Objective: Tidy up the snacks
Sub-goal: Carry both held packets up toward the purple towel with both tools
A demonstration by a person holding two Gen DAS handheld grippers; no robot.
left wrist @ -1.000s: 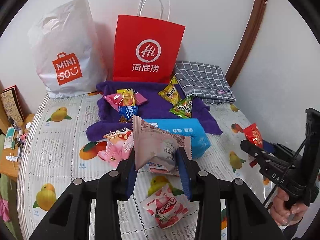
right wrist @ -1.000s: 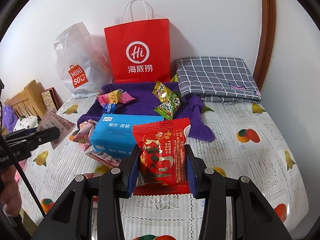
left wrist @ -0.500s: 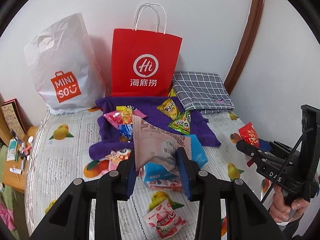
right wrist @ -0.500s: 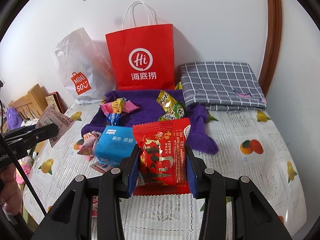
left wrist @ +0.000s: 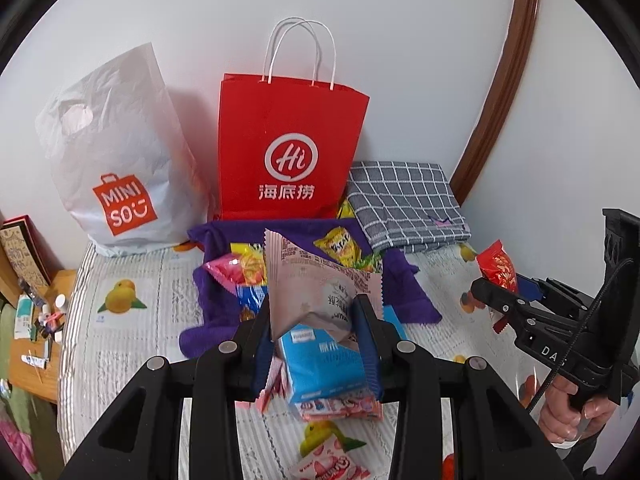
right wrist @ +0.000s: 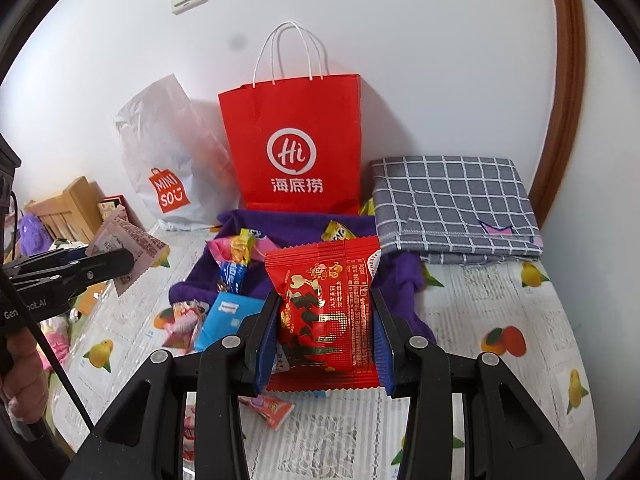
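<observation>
Pale pink foil crinkles between the jaws of the left gripper [left wrist: 314,322], which is clenched on a pink snack packet [left wrist: 316,284] held clear above the table [left wrist: 132,344]. Directly below that claw lie a blue box [left wrist: 324,364] and more pink packets; beyond it a purple towel [left wrist: 216,284] carries a few loose yellow, pink and green snacks. The right gripper [right wrist: 324,328] grasps a red snack packet [right wrist: 326,312] flat between its blue pads, also lifted off the fruit-printed cloth. Straight ahead of both claws, against the wall, stands a red paper bag [right wrist: 296,148] with white handles; a white plastic bag [left wrist: 116,152] sits to its left, and a folded grey checked cloth [right wrist: 452,204] lies to its right.
</observation>
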